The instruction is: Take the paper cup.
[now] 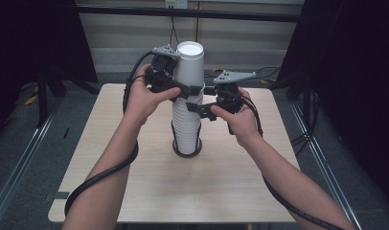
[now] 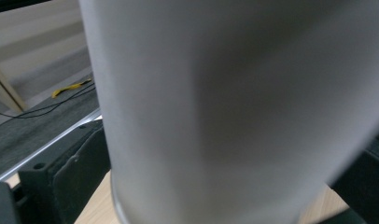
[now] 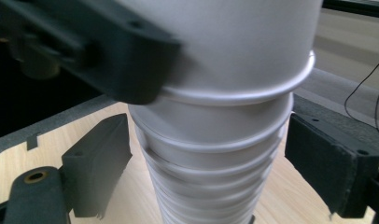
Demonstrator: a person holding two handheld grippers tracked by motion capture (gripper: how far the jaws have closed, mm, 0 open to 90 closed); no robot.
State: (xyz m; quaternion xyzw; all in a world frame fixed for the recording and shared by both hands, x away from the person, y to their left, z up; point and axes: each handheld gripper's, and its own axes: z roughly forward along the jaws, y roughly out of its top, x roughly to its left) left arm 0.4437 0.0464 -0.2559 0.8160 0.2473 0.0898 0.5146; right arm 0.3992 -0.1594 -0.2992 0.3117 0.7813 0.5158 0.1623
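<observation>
Your left gripper [image 1: 183, 91] pinches the top cup [image 1: 188, 64], upturned on the stack of white cups [image 1: 186, 127] at the table's [image 1: 135, 191] middle. Your right gripper [image 1: 202, 98] brackets the stack below, jaws spread, seemingly not touching it.

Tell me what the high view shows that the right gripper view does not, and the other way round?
The high view takes in the whole table, both hands, the black ring-shaped holder at the foot of the cup stack, and the top cup standing upside down.

The right gripper view comes close: the separate rims of the nested cups, and the right gripper with its fingers apart on either side of the stack.

Both share the white cups, the wooden tabletop and the left gripper at the top cup.
</observation>
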